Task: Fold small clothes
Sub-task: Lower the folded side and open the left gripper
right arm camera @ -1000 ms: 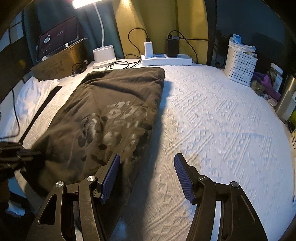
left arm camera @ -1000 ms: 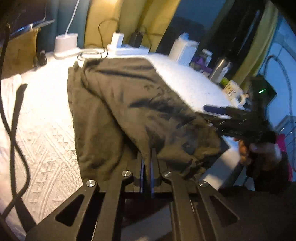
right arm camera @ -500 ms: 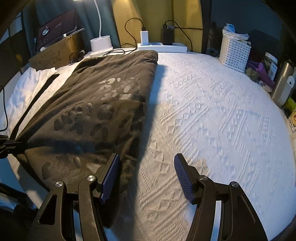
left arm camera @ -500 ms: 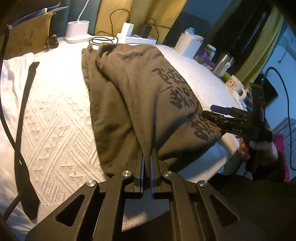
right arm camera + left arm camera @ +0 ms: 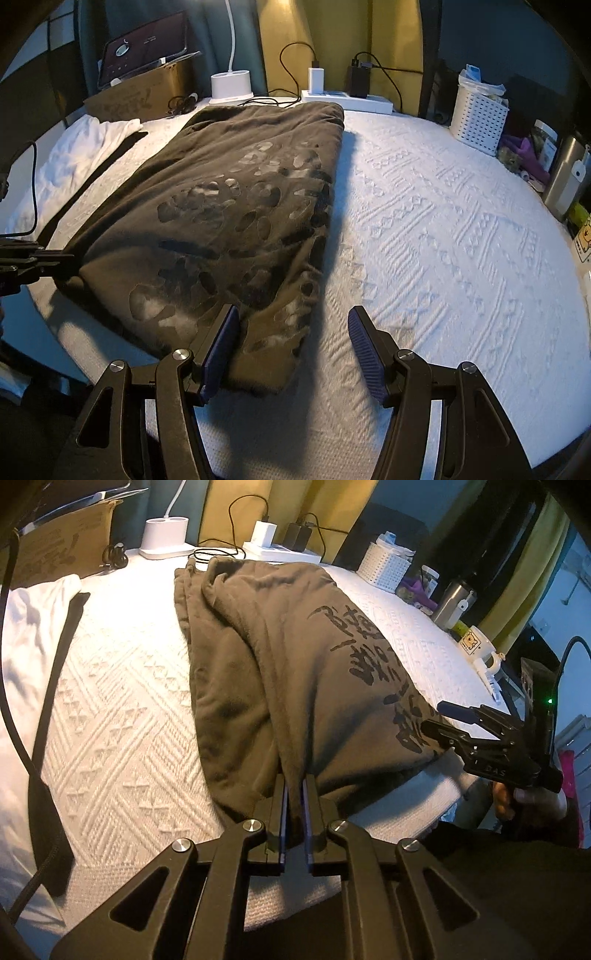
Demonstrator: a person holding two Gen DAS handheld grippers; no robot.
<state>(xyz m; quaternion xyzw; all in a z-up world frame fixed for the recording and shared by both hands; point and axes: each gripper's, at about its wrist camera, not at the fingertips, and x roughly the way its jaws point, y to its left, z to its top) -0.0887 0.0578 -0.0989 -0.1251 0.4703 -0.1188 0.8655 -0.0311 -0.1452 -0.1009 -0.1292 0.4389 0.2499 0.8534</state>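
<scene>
Brown garment (image 5: 280,657), lifted & bunched 1 s ago, now lies flat on bed w/ near edge dragged toward both claws.

One dark olive-brown printed garment (image 5: 236,206) lies ahead of the grippers, and one crumpled white cloth (image 5: 74,162) sits off to the left of it. Two black two-finger grippers: the left gripper (image 5: 294,812) and the right gripper (image 5: 291,347). At the far edge there's one white perforated plastic basket (image 5: 478,118), one steel flask (image 5: 563,177), one white lamp base (image 5: 231,86), one white power strip (image 5: 351,101) carrying two chargers, and one brown cardboard box (image 5: 144,98).
</scene>
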